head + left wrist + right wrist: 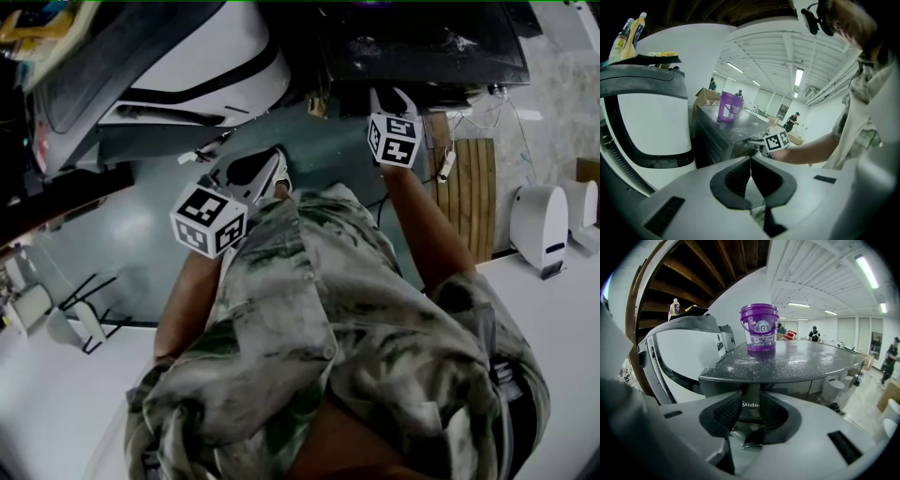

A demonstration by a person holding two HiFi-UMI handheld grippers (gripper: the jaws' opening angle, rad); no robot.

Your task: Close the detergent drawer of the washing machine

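The dark washing machine (787,364) fills the middle of the right gripper view, with a purple detergent bucket (759,329) on its powder-dusted top. Its grey detergent drawer (751,404), printed "Midea", sticks out between the pads of my right gripper (751,414), which close on its two sides. In the head view that right gripper (392,96) is at the machine's front edge (422,47). My left gripper (751,176) hangs back to the left (253,171), its pads together with nothing between them. From there I see the right gripper's marker cube (777,139).
A large white appliance (187,66) stands left of the washing machine, with bottles (628,35) on top of it. A wooden slatted panel (469,187) and a white device (539,225) are on the right. Folded white stands (84,314) lie at the lower left.
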